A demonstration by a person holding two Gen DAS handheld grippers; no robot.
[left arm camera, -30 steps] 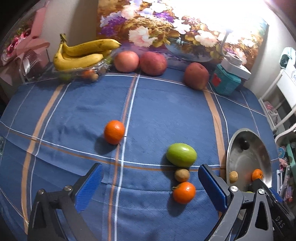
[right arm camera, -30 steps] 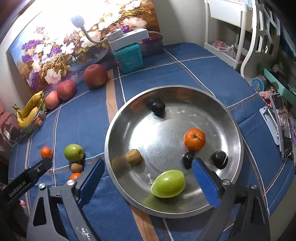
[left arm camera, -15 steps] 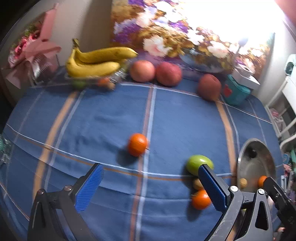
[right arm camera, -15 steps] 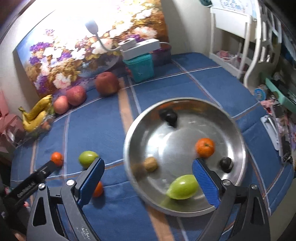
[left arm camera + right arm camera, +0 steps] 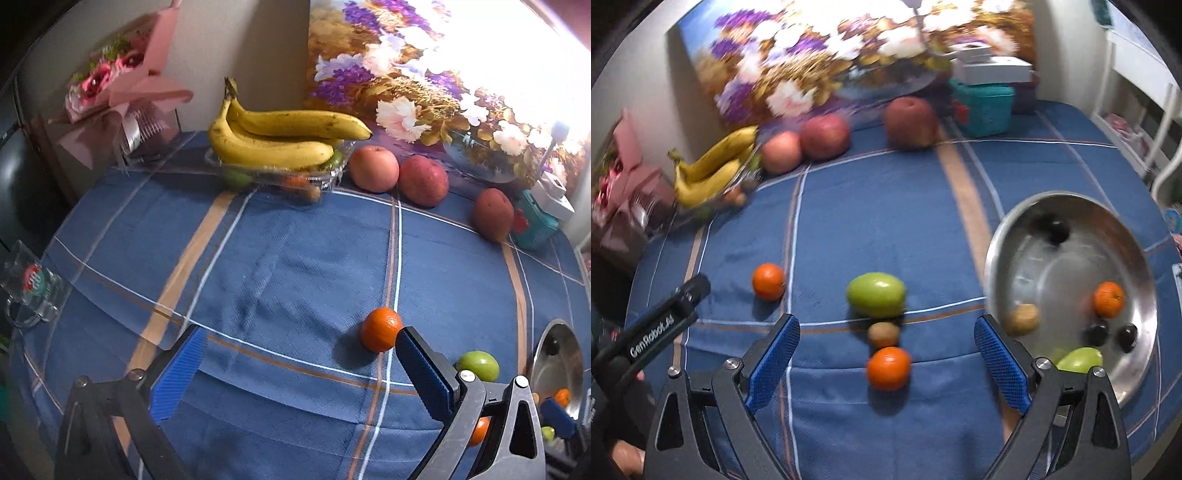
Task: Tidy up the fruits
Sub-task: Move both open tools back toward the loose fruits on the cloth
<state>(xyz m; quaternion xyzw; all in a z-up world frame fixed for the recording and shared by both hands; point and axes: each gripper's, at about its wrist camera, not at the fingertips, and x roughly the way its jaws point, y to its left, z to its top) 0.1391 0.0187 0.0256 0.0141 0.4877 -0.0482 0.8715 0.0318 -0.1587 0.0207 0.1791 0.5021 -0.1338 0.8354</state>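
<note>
From my right camera the metal bowl sits at about 3 o'clock on the blue checked surface. Inside it I count an orange, a small brown kiwi, a green fruit near the rim closest to me, and three dark round fruits, one at the far side and two together near the orange. Far off at 10 o'clock a clear tray carries the bananas, with small fruits showing through its wall; three apples stand in a loose row beside it on the cloth.

My right gripper has its blue fingers spread wide and empty. Between them, toward 12 o'clock, lie a loose orange, a second kiwi touching or nearly touching it, and a green mango just past that; none touches the fingers. Another orange lies apart at 10 o'clock.

My left gripper is likewise wide open, holding nothing. That lone orange sits just at the tip of its right finger, at 1 o'clock; I cannot tell whether they touch
</note>
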